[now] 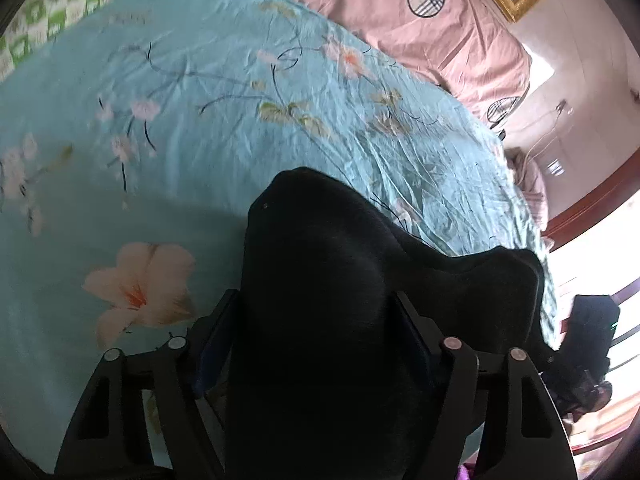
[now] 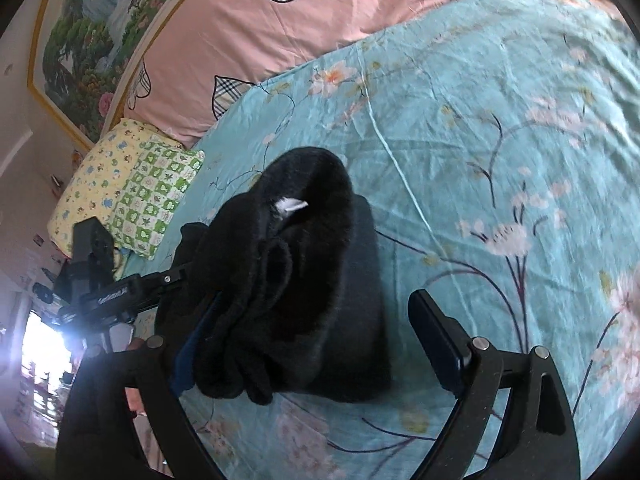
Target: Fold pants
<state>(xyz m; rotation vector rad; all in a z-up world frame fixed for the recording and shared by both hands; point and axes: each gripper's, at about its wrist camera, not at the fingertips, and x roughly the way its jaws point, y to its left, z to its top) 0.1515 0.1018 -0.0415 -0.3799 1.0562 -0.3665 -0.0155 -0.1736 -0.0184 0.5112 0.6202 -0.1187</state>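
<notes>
Floral bedsheet [image 1: 200, 80] half hidden behind bunched black pants [image 1: 320, 280], folds indistinct.

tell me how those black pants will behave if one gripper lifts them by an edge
The black pants would probably droop and unfold: they already sag in soft rolled folds over the right gripper. The fuzzy thick-looking cloth should grip the pads rather than slip. Bunched between the left gripper fingers, they look bulky, so some weight may drag on the blue floral sheet.

A home bedroom: floral bedsheet [image 2: 480, 120], pink quilt [image 2: 280, 32], pillow [image 2: 120, 184], framed painting [image 2: 88, 40].
</notes>
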